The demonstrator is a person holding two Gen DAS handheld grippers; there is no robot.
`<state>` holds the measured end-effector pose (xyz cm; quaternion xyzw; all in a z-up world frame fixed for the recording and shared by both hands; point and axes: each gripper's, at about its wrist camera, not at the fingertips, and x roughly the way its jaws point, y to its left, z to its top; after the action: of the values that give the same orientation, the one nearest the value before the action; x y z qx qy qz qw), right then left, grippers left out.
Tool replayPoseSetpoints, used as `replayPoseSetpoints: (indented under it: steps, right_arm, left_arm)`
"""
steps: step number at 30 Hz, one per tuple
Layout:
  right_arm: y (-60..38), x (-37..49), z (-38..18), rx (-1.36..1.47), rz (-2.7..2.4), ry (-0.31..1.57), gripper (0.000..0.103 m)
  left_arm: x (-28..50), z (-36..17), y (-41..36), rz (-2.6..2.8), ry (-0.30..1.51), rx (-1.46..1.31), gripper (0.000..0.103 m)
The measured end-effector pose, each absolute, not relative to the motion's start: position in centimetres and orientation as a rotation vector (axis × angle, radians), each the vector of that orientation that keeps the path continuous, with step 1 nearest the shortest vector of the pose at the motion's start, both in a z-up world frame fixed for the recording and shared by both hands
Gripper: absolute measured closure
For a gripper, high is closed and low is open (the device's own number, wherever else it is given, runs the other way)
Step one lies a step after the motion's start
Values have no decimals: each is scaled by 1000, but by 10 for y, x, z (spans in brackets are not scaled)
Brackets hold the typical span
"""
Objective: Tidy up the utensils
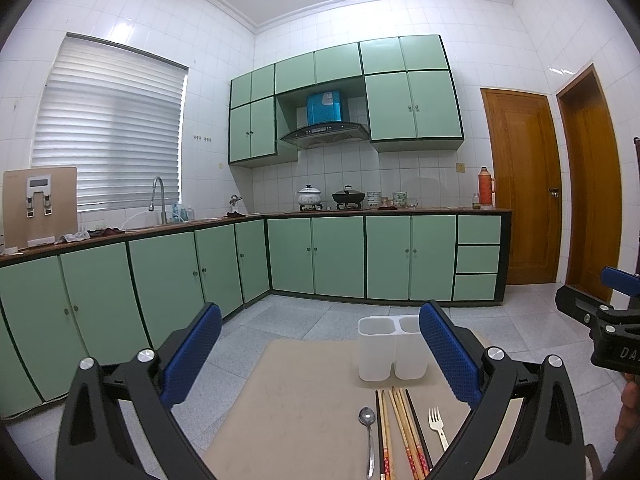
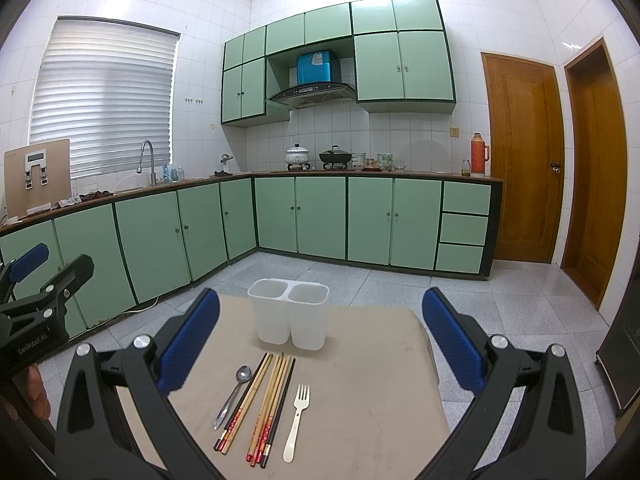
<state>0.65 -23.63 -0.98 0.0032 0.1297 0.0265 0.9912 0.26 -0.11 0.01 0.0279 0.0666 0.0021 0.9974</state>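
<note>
Two white bins [image 2: 289, 314] stand joined, holding nothing; both tongs [image 1: 320, 356] [image 2: 320, 340] gape wide, unladen.

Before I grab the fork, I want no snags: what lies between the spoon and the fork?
The chopsticks lie side by side between the spoon and the fork, clearest in the right wrist view.

A translucent white plastic two-compartment utensil holder [image 2: 289, 316] stood upright at the far side of the beige tabletop [image 2: 372, 380], both compartments empty. Just in front of it the utensils lay flat in a row, handles pointing away from the holder. A small metal spoon [image 2: 234, 394] lay leftmost, bowl up. Beside it lay several wooden and dark chopsticks with red-patterned ends [image 2: 262, 404], loosely bunched. A cream plastic fork [image 2: 297, 420] lay rightmost, tines toward the holder.
</note>
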Motion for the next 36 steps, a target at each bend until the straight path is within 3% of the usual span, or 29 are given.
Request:
replayPoseSetpoints:
  steps: [23,36]
  right_arm:
    - [-235,23,-20,-2,33,322,5]
    - [-224,100,-88,-13,26,544,5]
  left_arm:
    - [23,-9,2,-1,196,58,6]
    - [105,-82,18,25,437,72,6]
